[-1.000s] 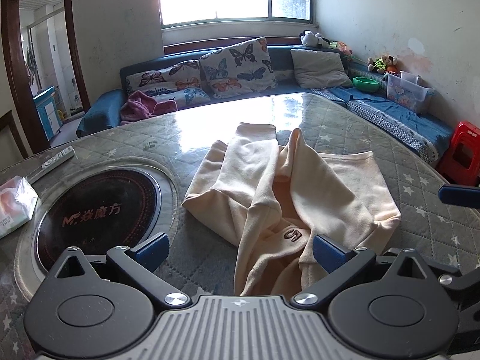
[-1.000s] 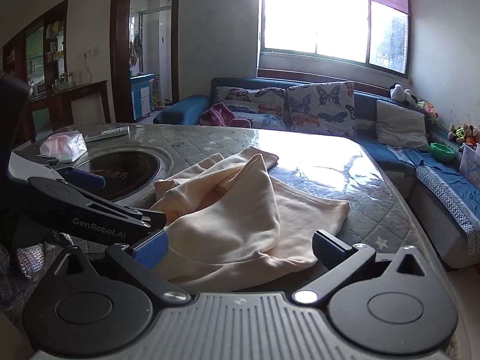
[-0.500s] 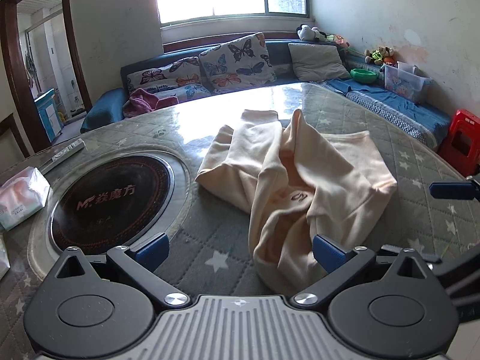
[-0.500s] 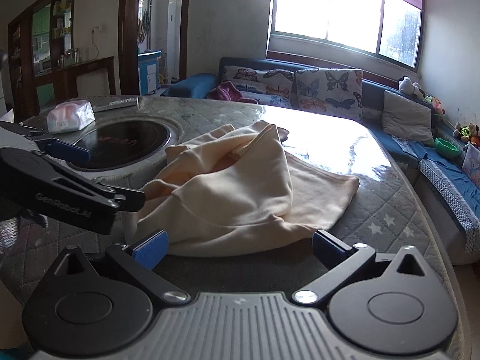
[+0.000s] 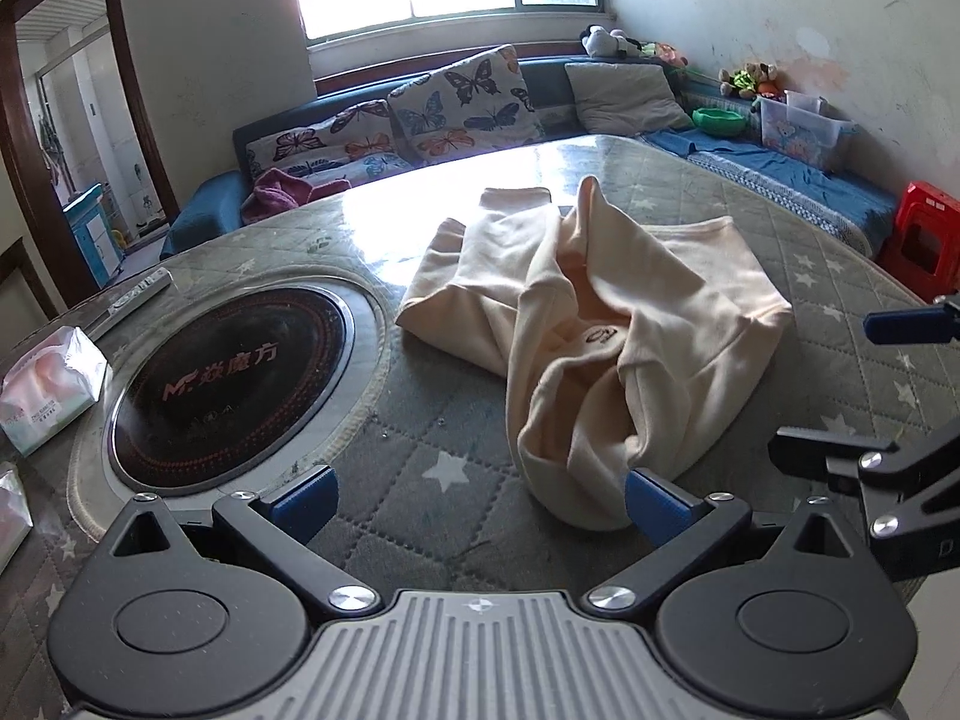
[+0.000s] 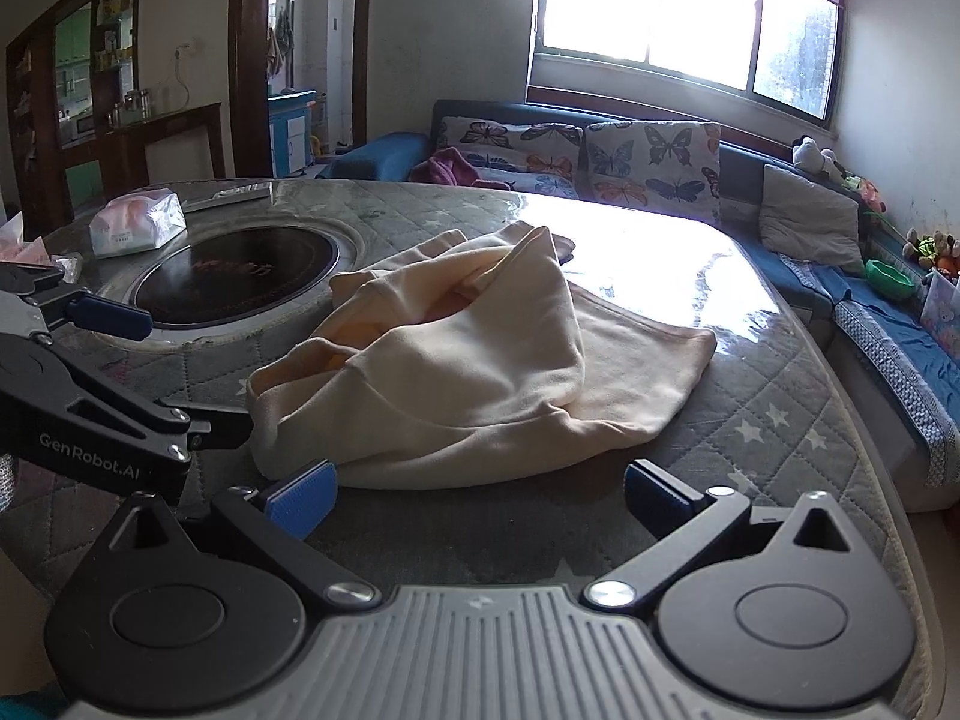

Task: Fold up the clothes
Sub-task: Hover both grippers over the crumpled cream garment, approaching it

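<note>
Quilted grey star-print counter (image 5: 456,420) with one round black inset hob (image 5: 231,384) at left. One crumpled cream fleece garment (image 5: 606,324) lies on the counter right of the hob, long axis running from the near edge toward the window; neck opening faces the near edge, a sleeve points away. Left tool (image 5: 477,495): fingers spread wide, holding nothing, right fingertip touching the garment's near edge. Right tool (image 6: 480,495): wide apart, empty, just short of the garment. One tissue pack (image 6: 138,222) beyond the hob.
</note>
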Demonstrator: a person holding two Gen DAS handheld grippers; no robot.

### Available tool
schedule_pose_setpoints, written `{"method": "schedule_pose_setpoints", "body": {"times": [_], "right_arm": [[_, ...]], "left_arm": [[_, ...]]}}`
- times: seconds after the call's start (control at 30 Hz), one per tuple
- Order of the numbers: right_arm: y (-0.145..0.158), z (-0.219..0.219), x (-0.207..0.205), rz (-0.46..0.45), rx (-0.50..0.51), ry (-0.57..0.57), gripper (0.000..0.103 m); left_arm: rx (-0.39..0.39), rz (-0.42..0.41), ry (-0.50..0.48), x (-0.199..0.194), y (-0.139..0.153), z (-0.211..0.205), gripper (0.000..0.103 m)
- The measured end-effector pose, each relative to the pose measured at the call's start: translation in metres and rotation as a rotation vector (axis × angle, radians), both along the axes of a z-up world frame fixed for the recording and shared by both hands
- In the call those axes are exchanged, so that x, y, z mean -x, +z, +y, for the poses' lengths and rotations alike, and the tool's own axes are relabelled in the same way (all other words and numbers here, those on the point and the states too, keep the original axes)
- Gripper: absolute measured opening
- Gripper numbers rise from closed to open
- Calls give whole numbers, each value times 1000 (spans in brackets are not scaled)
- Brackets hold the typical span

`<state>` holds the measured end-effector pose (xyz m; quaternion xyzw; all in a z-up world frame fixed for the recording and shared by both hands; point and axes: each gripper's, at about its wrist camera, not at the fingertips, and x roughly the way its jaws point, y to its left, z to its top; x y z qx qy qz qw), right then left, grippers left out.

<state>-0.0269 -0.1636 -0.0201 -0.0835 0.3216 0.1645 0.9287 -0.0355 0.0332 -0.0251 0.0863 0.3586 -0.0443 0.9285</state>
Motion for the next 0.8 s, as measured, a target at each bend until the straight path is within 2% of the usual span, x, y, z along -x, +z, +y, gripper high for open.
{"method": "schedule_pose_setpoints", "body": {"times": [0.37,0.8], "right_arm": [[-1,-1,1,9,0,-2,103],[-1,2,11,10,11,-3,103]], "left_arm": [[-21,23,-8,5,-6,-1,103],[-46,12,-19,15,-6,-6,103]]}}
